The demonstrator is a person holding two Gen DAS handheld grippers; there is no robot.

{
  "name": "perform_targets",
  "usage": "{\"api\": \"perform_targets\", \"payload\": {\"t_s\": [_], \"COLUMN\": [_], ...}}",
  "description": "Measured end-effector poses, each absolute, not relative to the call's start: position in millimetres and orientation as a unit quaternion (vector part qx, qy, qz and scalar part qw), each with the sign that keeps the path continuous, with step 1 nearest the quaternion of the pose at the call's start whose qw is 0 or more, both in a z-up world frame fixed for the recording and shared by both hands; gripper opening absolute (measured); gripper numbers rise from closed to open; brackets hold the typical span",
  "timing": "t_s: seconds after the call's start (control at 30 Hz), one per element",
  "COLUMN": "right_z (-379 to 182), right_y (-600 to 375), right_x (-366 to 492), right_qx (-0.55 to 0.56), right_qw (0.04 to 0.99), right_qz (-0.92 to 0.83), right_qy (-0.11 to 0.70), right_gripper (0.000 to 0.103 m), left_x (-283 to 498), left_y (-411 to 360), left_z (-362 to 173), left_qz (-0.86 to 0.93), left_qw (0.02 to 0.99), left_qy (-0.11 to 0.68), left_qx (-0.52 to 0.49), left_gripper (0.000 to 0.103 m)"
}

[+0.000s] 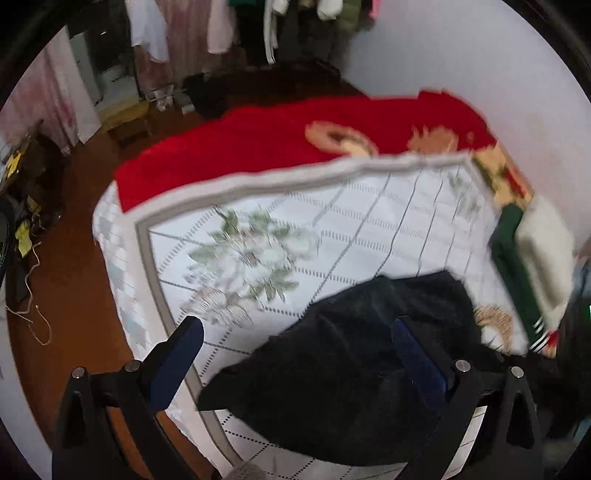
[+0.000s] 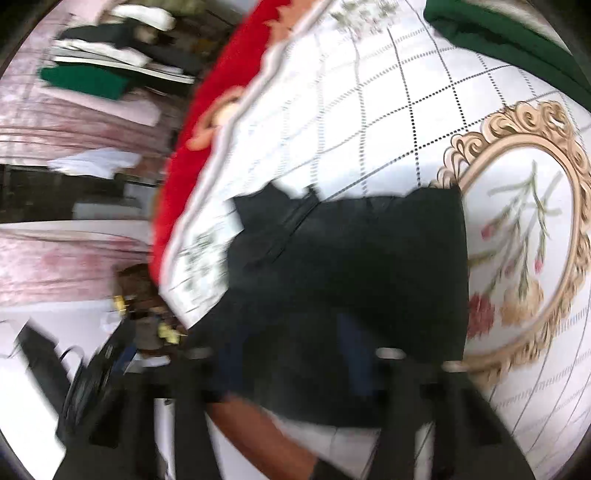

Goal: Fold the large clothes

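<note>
The left gripper point(image 1: 295, 332) has its two blue-padded fingers point(image 1: 179, 360) spread wide apart, with nothing pinched between them; it hangs above the near end of the dark garment point(image 1: 347, 373), and one finger stands over the cloth while the other stands over the bed's edge. The right gripper point(image 2: 295, 369) is smeared by blur – its fingers stand partly apart over the same dark garment point(image 2: 351, 288), but whether the pads press on the cloth cannot be told.

The garment lies in a roughly folded, blocky heap on the white bedspread point(image 1: 369, 229), near the bed's near edge. The spread is printed with a dotted grid, a pale flower cluster point(image 1: 255, 254) and, just beside the garment in the right wrist view, an ornate gold oval frame point(image 2: 524, 236) with red and tan blooms inside.

Beyond the spread lies a red blanket point(image 1: 258, 147) – it covers the far part of the bed. A green and white folded cloth point(image 1: 532, 258) sits at the bed's side (touching the wall or not is unclear). Hanging clothes point(image 1: 177, 33) line the far end of the room above a brown floor point(image 1: 74, 280).
</note>
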State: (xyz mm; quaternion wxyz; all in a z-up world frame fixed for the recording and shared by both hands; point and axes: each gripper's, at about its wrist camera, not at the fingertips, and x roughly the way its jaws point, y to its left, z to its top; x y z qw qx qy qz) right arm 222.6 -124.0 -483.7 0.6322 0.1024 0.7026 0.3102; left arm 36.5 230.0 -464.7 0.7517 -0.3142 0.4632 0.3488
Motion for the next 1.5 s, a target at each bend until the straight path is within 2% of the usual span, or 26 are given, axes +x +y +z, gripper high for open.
{"api": "perform_targets", "payload": {"t_s": [0.17, 0.27, 0.37, 0.47, 0.57, 0.73, 0.87, 0.9, 0.97, 1.03, 1.13, 1.27, 1.3, 1.43, 1.5], "right_z": [-563.7, -554.1, -521.1, -482.3, -470.5, -500.4, -550.2, -559.1, -573.4, -568.1, -544.3, -521.1, -524.5, -563.8, -592.8], "right_y": [-67.8, -64.6, -97.1, -131.6, -153.9, -170.6, -148.3, -142.1, -134.2, -136.4, -158.2, -208.3, -222.6, -255.9, -260.7], "right_x": [242.7, 250.8, 260.3, 264.6, 269.8, 276.8, 286.9, 289.9, 300.1, 306.1, 303.4, 286.6, 280.0, 256.7, 245.9], "right_qx": [0.012, 0.006, 0.089, 0.116, 0.105, 0.113, 0.062, 0.053, 0.046, 0.047, 0.073, 0.146, 0.165, 0.221, 0.254], "right_qw": [0.624, 0.607, 0.588, 0.616, 0.633, 0.625, 0.646, 0.650, 0.646, 0.631, 0.623, 0.617, 0.608, 0.557, 0.524], "right_qz": [0.263, 0.255, 0.280, 0.279, 0.260, 0.228, 0.185, 0.181, 0.169, 0.173, 0.207, 0.266, 0.279, 0.304, 0.315], "right_qy": [0.736, 0.753, 0.754, 0.727, 0.721, 0.738, 0.738, 0.736, 0.743, 0.755, 0.751, 0.726, 0.725, 0.740, 0.749], "right_gripper": [0.028, 0.030, 0.030, 0.037, 0.037, 0.037, 0.038, 0.043, 0.046, 0.046, 0.053, 0.083, 0.087, 0.087, 0.087], "left_x": [65.9, 79.0, 89.2, 109.9, 150.8, 207.4, 206.5, 205.2, 202.7, 198.8, 180.4, 126.7, 109.7, 69.3, 57.5], "left_y": [220.0, 219.0, 220.1, 219.5, 217.4, 216.9, 229.8, 233.4, 241.1, 246.6, 247.6, 234.9, 230.3, 215.5, 222.0], "left_z": [-495.2, -503.1, -499.0, -501.2, -515.0, -571.1, -600.4, -602.6, -606.7, -602.8, -570.1, -523.1, -518.6, -551.0, -579.4], "left_qz": [0.331, 0.319, 0.301, 0.286, 0.288, 0.275, 0.253, 0.250, 0.247, 0.251, 0.266, 0.298, 0.310, 0.357, 0.347], "left_qw": [0.758, 0.757, 0.761, 0.764, 0.772, 0.753, 0.746, 0.744, 0.739, 0.734, 0.740, 0.753, 0.752, 0.718, 0.701], "left_qy": [0.492, 0.509, 0.513, 0.523, 0.531, 0.585, 0.597, 0.597, 0.599, 0.599, 0.584, 0.548, 0.543, 0.570, 0.583], "left_qx": [-0.272, -0.257, -0.259, -0.248, -0.197, -0.119, -0.154, -0.165, -0.186, -0.197, -0.202, -0.210, -0.207, -0.178, -0.221], "left_gripper": [0.103, 0.103, 0.103, 0.103, 0.103, 0.103, 0.103, 0.103, 0.103, 0.103, 0.103, 0.103, 0.103, 0.103, 0.103]}}
